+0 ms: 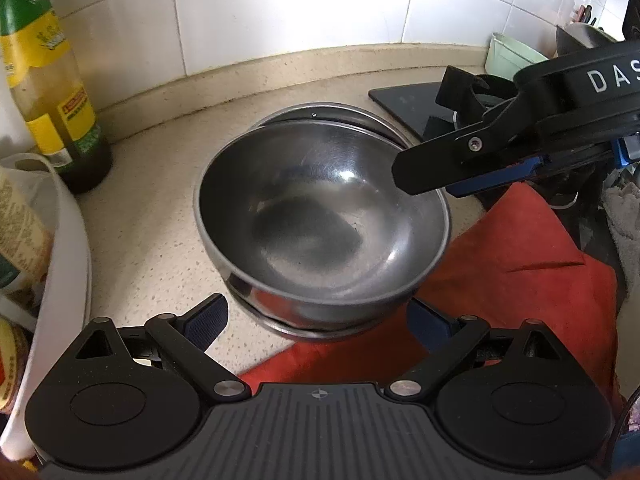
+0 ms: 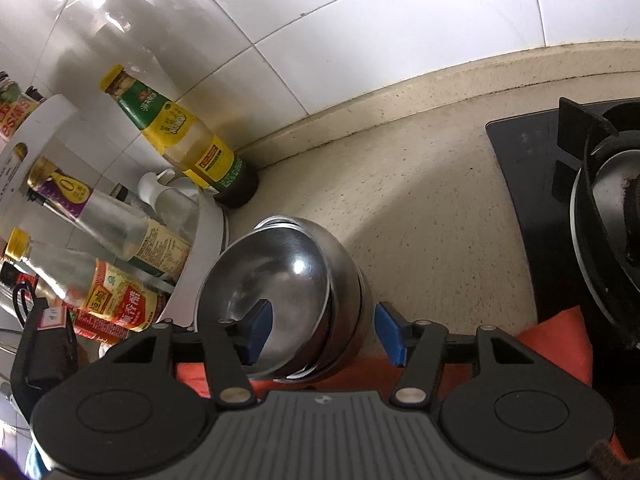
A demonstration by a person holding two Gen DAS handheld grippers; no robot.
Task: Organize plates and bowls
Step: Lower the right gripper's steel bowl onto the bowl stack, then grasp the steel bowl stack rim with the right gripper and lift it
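Observation:
A stack of steel bowls stands on the speckled counter, its front edge on a red cloth (image 1: 520, 280). The top bowl (image 1: 320, 220) (image 2: 288, 272) sits tilted inside the lower bowl (image 1: 340, 114) (image 2: 352, 304). My left gripper (image 1: 318, 322) is open wide, one finger on each side of the stack's near edge, touching nothing. My right gripper (image 2: 324, 334) (image 1: 424, 184) comes in from the right and straddles the top bowl's wall. Its left pad (image 2: 258, 332) is inside the bowl and its right pad (image 2: 392, 334) outside the stack. Neither pad presses on the steel.
A bottle with a yellow-green label (image 1: 52, 92) (image 2: 188, 136) stands by the tiled wall at the left. A white rack (image 1: 68, 248) (image 2: 200, 256) holds several bottles. A black stove (image 1: 408, 100) (image 2: 532, 168) lies to the right, a pale green container (image 1: 512, 54) behind it.

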